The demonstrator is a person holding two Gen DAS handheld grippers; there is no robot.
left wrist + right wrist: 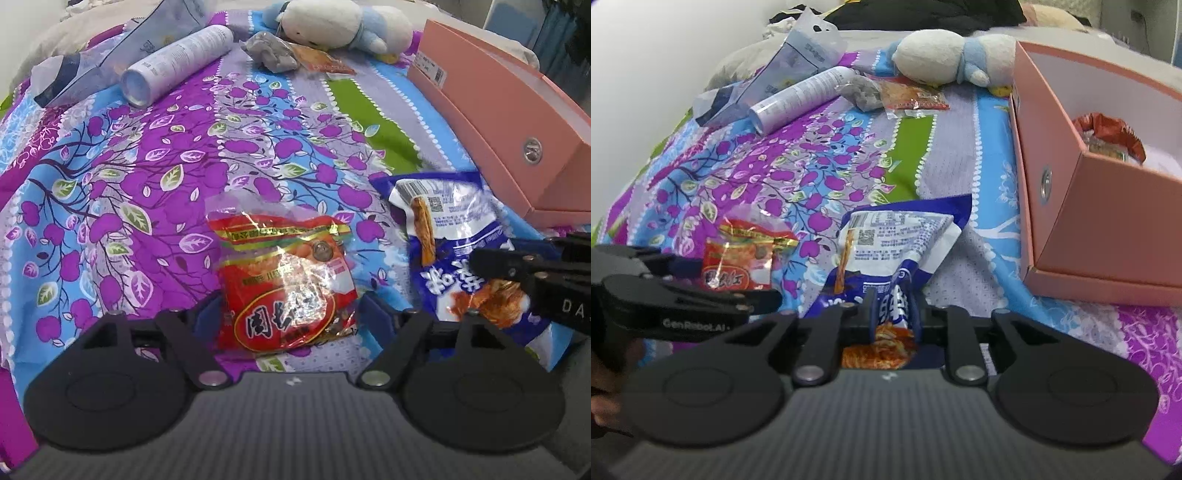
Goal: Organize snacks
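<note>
My right gripper (893,314) pinches the blue snack bag (886,243) on the bed, ready for the pink box (1108,229) just beside it, while my left gripper (288,314) straddles the red snack packet (284,284), jaws wide apart.

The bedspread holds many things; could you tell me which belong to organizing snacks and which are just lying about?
Job: red snack packet, blue snack bag, orange snack packet, pink box.
Lying about: plush toy, white tube, clear plastic bag.
</note>
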